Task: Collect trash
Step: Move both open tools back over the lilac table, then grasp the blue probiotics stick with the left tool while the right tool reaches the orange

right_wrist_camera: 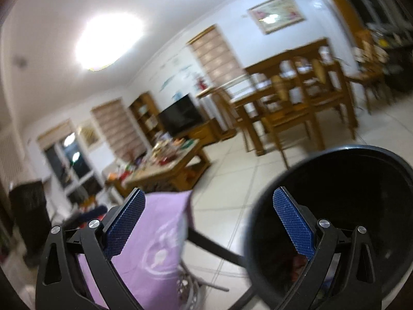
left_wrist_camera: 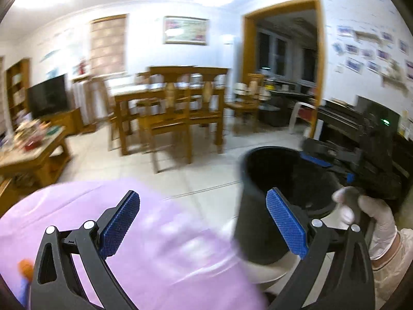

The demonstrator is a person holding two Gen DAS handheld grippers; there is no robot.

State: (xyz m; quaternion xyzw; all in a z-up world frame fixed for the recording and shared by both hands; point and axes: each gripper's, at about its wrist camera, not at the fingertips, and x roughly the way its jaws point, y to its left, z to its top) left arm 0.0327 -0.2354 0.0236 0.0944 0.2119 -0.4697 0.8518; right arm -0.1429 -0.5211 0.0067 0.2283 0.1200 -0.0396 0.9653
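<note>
A black trash bin (left_wrist_camera: pixel 273 180) stands right of centre in the left wrist view, next to a surface under a pink cloth (left_wrist_camera: pixel 103 219). My left gripper (left_wrist_camera: pixel 204 219) is open and empty above the cloth, its right finger in front of the bin's wall. The right gripper's black body and blue pads (left_wrist_camera: pixel 316 160) show behind the bin, held by a white-gloved hand (left_wrist_camera: pixel 374 219). In the right wrist view the bin's dark mouth (right_wrist_camera: pixel 348 193) fills the lower right. My right gripper (right_wrist_camera: pixel 209 219) is open and empty, its right finger over the bin's opening. Something reddish lies inside, blurred.
A wooden dining table with chairs (left_wrist_camera: pixel 175 103) stands across the tiled floor. A cluttered coffee table (left_wrist_camera: pixel 31 144) and a TV (left_wrist_camera: pixel 47 95) are at the left. Black equipment (left_wrist_camera: pixel 361 129) sits at the right. A doorway (left_wrist_camera: pixel 284 64) opens behind.
</note>
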